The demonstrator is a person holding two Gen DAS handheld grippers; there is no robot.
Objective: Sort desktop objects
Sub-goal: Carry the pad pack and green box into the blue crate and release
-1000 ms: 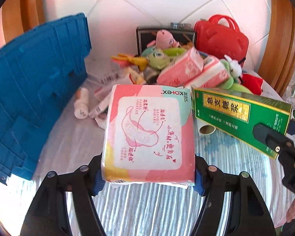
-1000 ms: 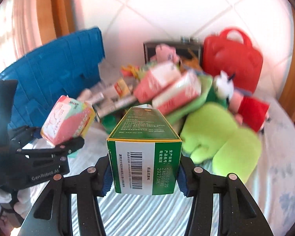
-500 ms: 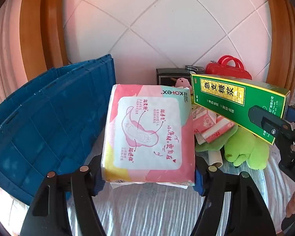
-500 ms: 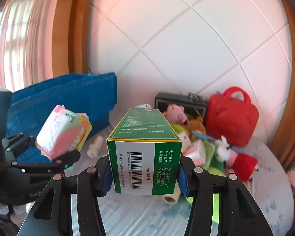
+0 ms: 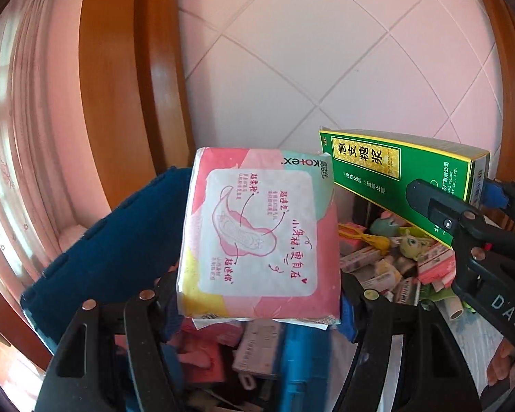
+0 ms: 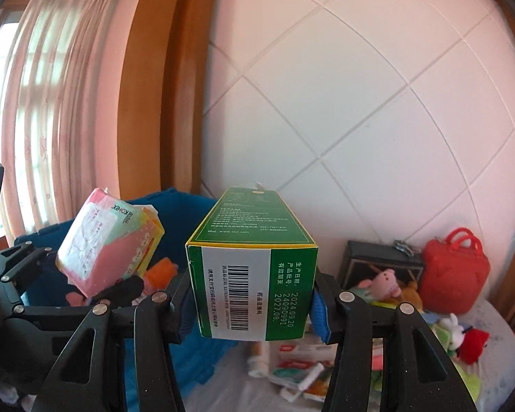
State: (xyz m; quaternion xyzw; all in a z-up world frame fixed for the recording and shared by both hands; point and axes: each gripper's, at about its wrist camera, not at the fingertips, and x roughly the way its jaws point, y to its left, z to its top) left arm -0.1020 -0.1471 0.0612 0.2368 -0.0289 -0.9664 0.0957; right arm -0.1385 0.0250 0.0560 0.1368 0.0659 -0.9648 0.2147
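My left gripper [image 5: 257, 302] is shut on a pink sanitary pad pack [image 5: 261, 233], held flat above the open blue crate [image 5: 113, 247]. The same pack [image 6: 106, 243] shows at the left of the right wrist view, over the crate [image 6: 175, 206]. My right gripper [image 6: 252, 304] is shut on a long green medicine box [image 6: 254, 267], barcode end toward the camera. That box [image 5: 401, 171] juts in from the right in the left wrist view, level with the pad pack and just right of it.
Pink and blue packs lie inside the crate [image 5: 223, 343]. A heap of small boxes and plush toys [image 5: 395, 257] covers the bedsheet at right. A red bag [image 6: 453, 271] and a black case [image 6: 377, 264] stand against the tiled wall. A wooden frame and curtain are at left.
Both grippers have risen and swung left with their loads, from over the bed clutter to above the blue crate. The crate's inside has come into view below the pad pack.
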